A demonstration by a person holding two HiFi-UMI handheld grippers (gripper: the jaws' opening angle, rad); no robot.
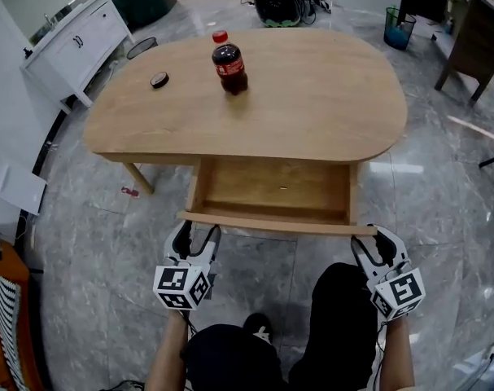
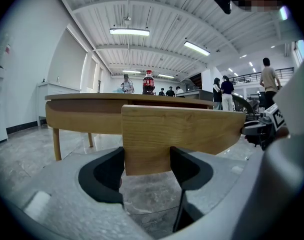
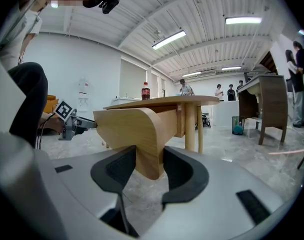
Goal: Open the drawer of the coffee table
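While the left gripper (image 1: 198,233) and right gripper (image 1: 373,239) clamp the drawer front (image 1: 275,222) by its ends (near edge of the table (image 1: 312,96)), opening seems done; next, release

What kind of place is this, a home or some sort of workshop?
Probably a big open workspace or hall, not a home: a high ribbed ceiling with strip lights, a polished stone floor, and furniture set about loosely, such as the coffee table and a white cabinet.

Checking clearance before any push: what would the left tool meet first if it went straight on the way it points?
The drawer front, clamped between the jaws of the left tool; it would push that panel in. Behind it, probably the table edge.
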